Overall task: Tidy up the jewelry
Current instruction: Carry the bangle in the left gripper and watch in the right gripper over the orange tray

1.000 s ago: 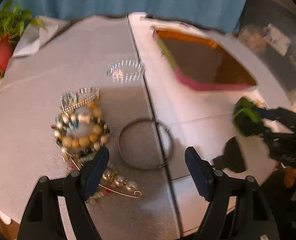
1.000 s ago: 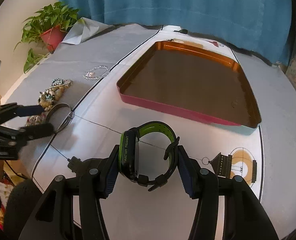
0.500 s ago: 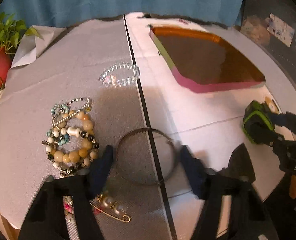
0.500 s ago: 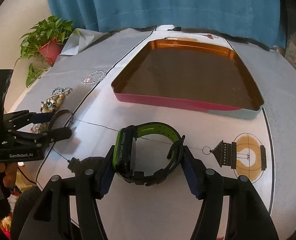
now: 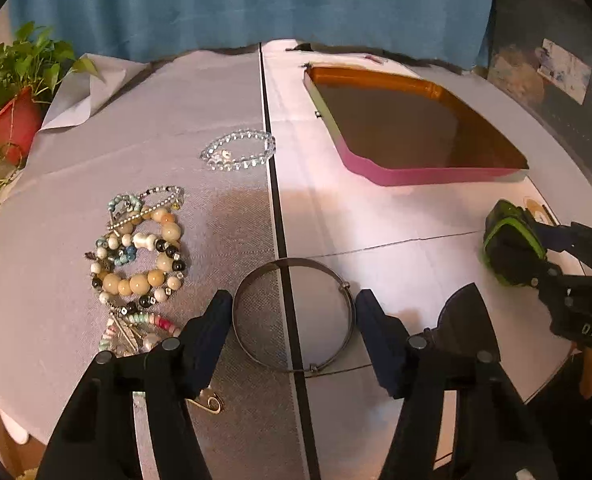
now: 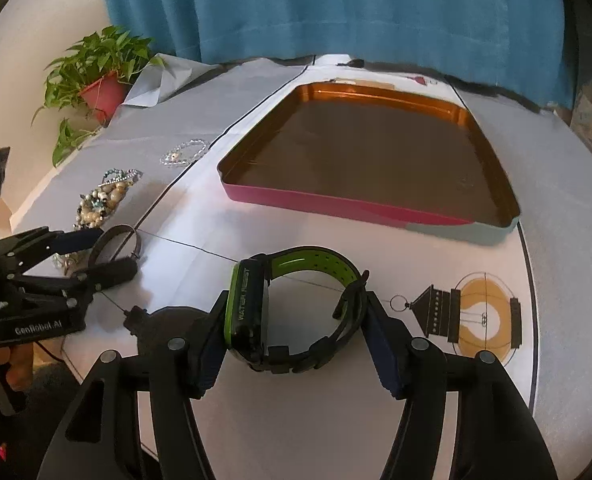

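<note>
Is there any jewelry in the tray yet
No, the tray shows only its bare brown floor, while the watch sits between the right gripper's fingers in front of it.

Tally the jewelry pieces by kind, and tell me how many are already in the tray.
Watch: 1, in right gripper
Metal bangle: 1, between the left gripper fingers
Clear bead bracelet: 1
Tangled bead pile: 1, pieces uncountable
Total: 4
In tray: 0

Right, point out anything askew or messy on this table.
The beaded bracelets lie tangled in one heap left of the metal bangle, and the grey cloth is rumpled at its far corner. The tray sits empty.
</note>
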